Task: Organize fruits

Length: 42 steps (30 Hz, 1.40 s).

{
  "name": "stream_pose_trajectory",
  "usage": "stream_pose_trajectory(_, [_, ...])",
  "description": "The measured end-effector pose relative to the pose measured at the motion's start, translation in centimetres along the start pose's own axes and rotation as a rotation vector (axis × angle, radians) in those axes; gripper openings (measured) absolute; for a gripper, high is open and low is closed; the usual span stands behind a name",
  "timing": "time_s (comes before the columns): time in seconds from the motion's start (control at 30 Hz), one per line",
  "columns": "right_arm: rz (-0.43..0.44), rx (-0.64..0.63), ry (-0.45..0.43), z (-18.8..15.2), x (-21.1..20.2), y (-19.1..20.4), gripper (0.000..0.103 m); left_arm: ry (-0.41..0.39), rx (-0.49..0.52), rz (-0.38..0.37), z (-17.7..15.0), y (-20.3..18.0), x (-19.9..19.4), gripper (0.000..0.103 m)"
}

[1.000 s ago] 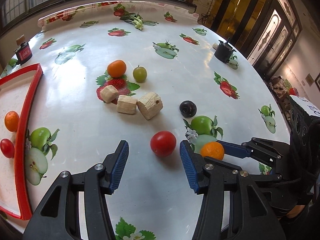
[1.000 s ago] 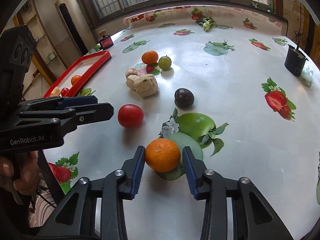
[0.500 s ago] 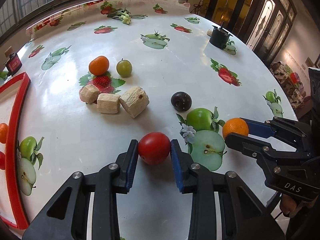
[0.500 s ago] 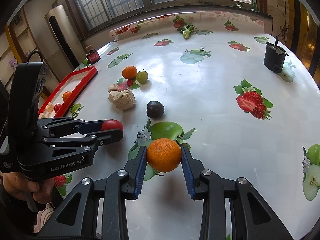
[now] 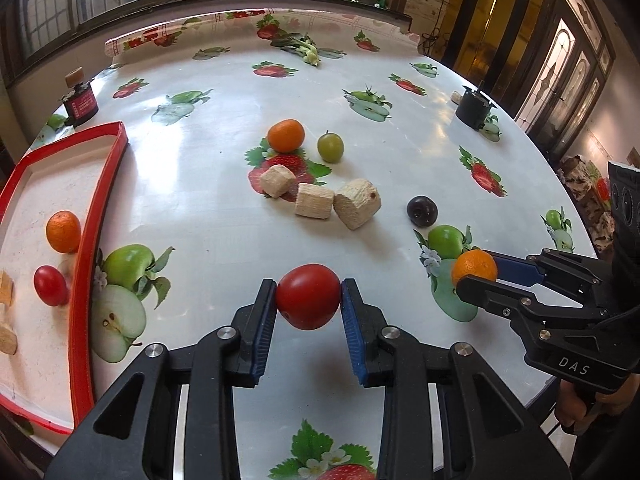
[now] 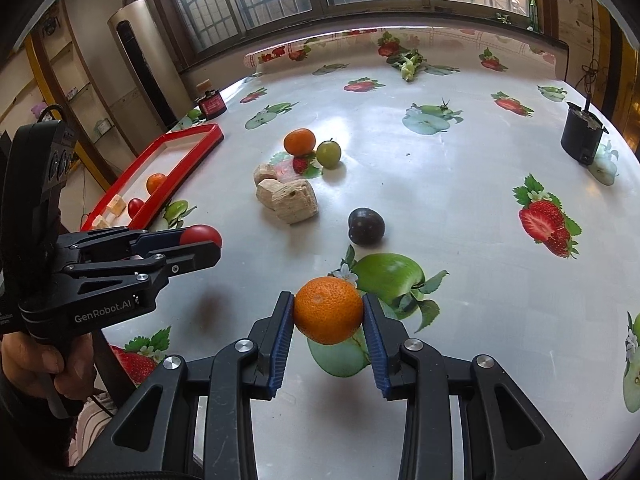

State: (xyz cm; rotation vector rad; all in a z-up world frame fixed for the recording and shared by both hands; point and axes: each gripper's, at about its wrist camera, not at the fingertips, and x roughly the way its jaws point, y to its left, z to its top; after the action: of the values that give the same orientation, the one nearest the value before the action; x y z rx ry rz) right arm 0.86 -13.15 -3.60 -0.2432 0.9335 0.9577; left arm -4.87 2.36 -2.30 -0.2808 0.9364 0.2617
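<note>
My left gripper is shut on a red tomato and holds it above the table; it also shows in the right wrist view. My right gripper is shut on an orange tangerine, lifted off the table; it shows at the right of the left wrist view. On the table lie another tangerine, a green plum and a dark plum. A red-rimmed tray at the left holds a tangerine and a small tomato.
Three beige wafer blocks lie mid-table. A small red jar stands at the back left and a black pot at the back right. A green vegetable lies at the far edge. Beige pieces sit in the tray.
Both grippers closed on their fruits and lifted them: the left took the red tomato, the right the tangerine. Both now sit higher above the table.
</note>
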Motion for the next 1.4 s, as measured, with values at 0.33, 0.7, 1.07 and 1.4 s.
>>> stream_pose_trajectory(0.33, [0.032, -0.043, -0.001, 1.2, 0.7, 2.4, 0.035, -0.026, -0.044, 0.035, -0.2, 2.6, -1.5, 0.030])
stream_pose_trajectory(0.7, [0.070, -0.092, 0.004, 2.5, 1.7, 5.1, 0.035, -0.040, -0.067, 0.059, -0.5, 4.4, -2.6, 0.030])
stream_pose_trajectory(1.07, [0.111, -0.122, 0.012, 4.0, 3.1, 7.5, 0.035, -0.055, -0.108, 0.086, -0.6, 6.9, -3.5, 0.030])
stream_pose_trajectory(1.4, [0.148, -0.162, 0.020, 6.2, 5.0, 10.3, 0.035, -0.065, -0.161, 0.121, -0.5, 10.5, -4.3, 0.030])
